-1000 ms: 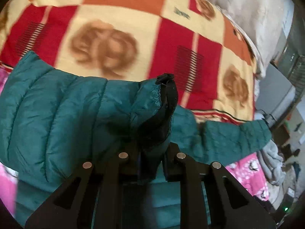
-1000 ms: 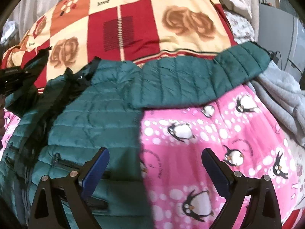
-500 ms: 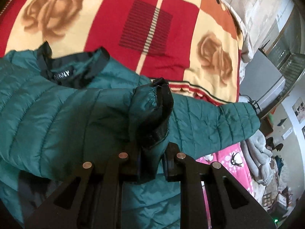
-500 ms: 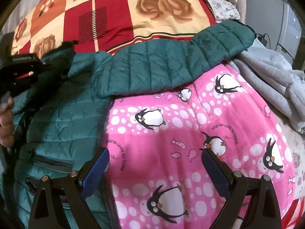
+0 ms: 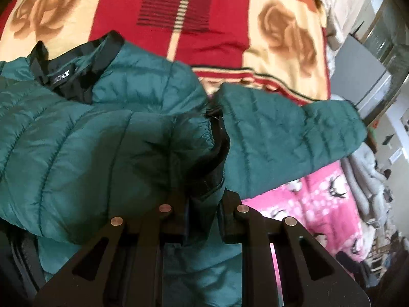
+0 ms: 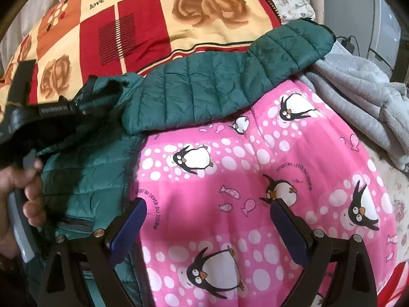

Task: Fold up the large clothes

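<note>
A teal quilted puffer jacket [image 5: 76,140] lies on the bed, its black collar [image 5: 74,64] at upper left. My left gripper [image 5: 202,217] is shut on the black-trimmed cuff of one sleeve [image 5: 214,158], held over the jacket's body. The other sleeve [image 5: 294,133] stretches out to the right; it also shows in the right wrist view [image 6: 230,87]. My right gripper [image 6: 207,227] is open and empty above the pink penguin blanket [image 6: 255,179], right of the jacket body [image 6: 89,168]. The left gripper's body shows at that view's left edge.
A red, orange and cream rose-patterned blanket [image 6: 153,25] covers the far part of the bed. A grey garment [image 6: 363,97] is heaped at the right edge. A grey cabinet [image 5: 358,64] stands beyond the bed.
My left gripper has carried the sleeve cuff rightward across the jacket body; the collar came into view. My right gripper has shifted right, off the jacket and over the pink blanket.
</note>
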The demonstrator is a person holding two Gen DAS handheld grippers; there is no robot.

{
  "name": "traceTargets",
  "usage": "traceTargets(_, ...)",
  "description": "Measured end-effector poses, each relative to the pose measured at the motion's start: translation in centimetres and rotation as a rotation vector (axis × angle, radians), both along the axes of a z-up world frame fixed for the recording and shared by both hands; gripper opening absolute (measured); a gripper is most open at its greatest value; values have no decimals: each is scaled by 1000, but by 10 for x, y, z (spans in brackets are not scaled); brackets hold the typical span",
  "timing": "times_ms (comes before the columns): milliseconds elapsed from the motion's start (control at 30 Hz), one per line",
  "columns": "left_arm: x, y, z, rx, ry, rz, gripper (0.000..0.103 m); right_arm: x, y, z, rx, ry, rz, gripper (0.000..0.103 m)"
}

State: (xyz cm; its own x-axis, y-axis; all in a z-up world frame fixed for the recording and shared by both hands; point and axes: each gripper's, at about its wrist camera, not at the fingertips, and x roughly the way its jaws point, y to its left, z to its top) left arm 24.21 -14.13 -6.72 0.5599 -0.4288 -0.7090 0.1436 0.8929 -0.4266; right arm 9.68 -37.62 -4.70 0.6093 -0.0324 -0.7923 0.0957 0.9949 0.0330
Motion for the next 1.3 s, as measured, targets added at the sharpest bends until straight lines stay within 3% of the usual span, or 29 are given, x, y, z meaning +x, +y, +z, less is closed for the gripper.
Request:
traceTargets(67, 0, 4, -4, -18, 15, 13, 17, 1, 0, -1, 3, 3, -4, 96)
traceTargets(133, 0, 4, -6, -27, 42, 6, 29, 2, 0, -1, 1, 3, -8, 96)
traceTargets(200, -2, 5, -5, -55, 44, -12, 54, 3, 3, 1, -3, -1, -5, 96)
traceTargets(233, -5, 5, -3, -65, 40, -24, 57, 4, 4, 1, -8, -3, -5, 96)
traceTargets(400, -25, 14, 10, -113, 29, -85, 58, 7, 11, 5, -51, -18, -13, 96)
traceTargets(533, -40, 49, 25, -115, -19, -56, 58, 10, 22, 10, -42, -31, -16, 96)
traceTargets(733, -55, 174, 41, -51, -80, 197, 58, 14, 57, 26, -38, -94, 31, 96)
traceTargets(900, -61, 265, 45, -38, -109, 377, 58, 35, 106, 47, 19, -202, 162, 96)
traceTargets(1033, -51, 300, 32, 11, -98, 448, 58, 74, 168, 44, 17, -226, 370, 96)
traceTargets(1100, -43, 304, 15, 28, -60, 457, 58, 88, 186, 36, 40, -220, 418, 96)
traceTargets(1233, -38, 301, -10, 101, -37, 444, 58, 111, 200, 17, 45, -201, 440, 95)
traceTargets(1300, -36, 305, -18, 100, -19, 461, 58, 125, 196, 1, 46, -134, 403, 95)
